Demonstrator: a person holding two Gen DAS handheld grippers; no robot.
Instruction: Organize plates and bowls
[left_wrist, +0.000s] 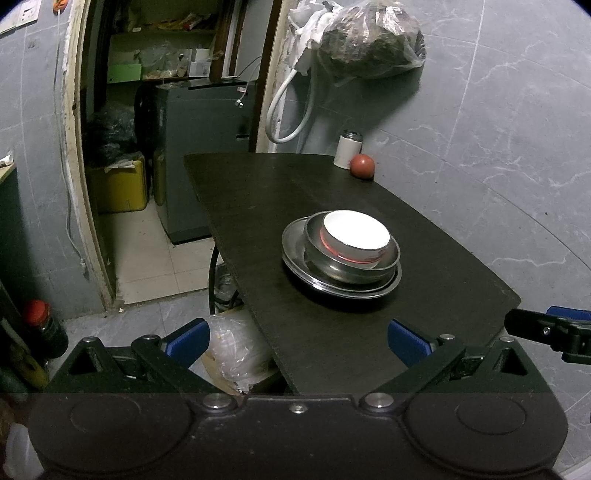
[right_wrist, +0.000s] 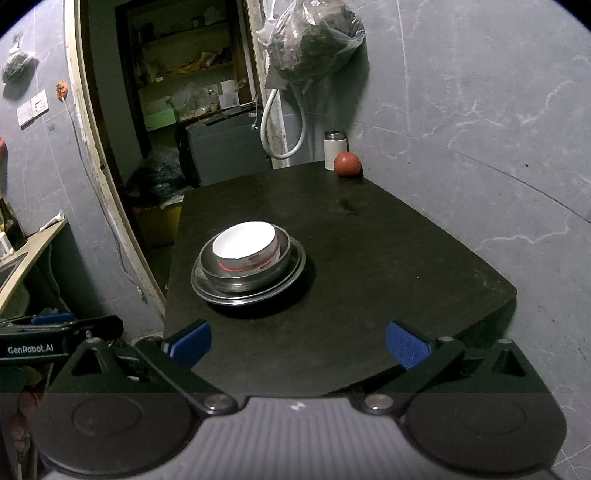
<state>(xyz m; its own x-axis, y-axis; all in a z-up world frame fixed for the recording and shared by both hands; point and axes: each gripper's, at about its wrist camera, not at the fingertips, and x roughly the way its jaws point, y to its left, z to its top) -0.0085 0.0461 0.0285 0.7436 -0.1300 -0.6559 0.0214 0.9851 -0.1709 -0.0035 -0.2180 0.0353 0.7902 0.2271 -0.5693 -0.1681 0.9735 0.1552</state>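
Observation:
A white bowl with a red band (left_wrist: 356, 234) sits inside a steel bowl (left_wrist: 351, 267), which sits on a steel plate (left_wrist: 295, 254) on the dark table (left_wrist: 258, 206). The same stack shows in the right wrist view: white bowl (right_wrist: 245, 245), steel bowl (right_wrist: 243, 282), steel plate (right_wrist: 295, 267), table (right_wrist: 388, 240). My left gripper (left_wrist: 299, 341) is open and empty, held back from the table's near edge. My right gripper (right_wrist: 299, 341) is open and empty, over the table's near edge, short of the stack. The right gripper also shows at the right edge of the left wrist view (left_wrist: 546, 330).
A white canister (left_wrist: 348, 151) and a red tomato (left_wrist: 362, 167) stand at the table's far corner by the wall. A bag (left_wrist: 373, 40) hangs on the wall above. A doorway to a storeroom (left_wrist: 147, 147) opens at the left. A plastic bag (left_wrist: 236, 350) lies below the table.

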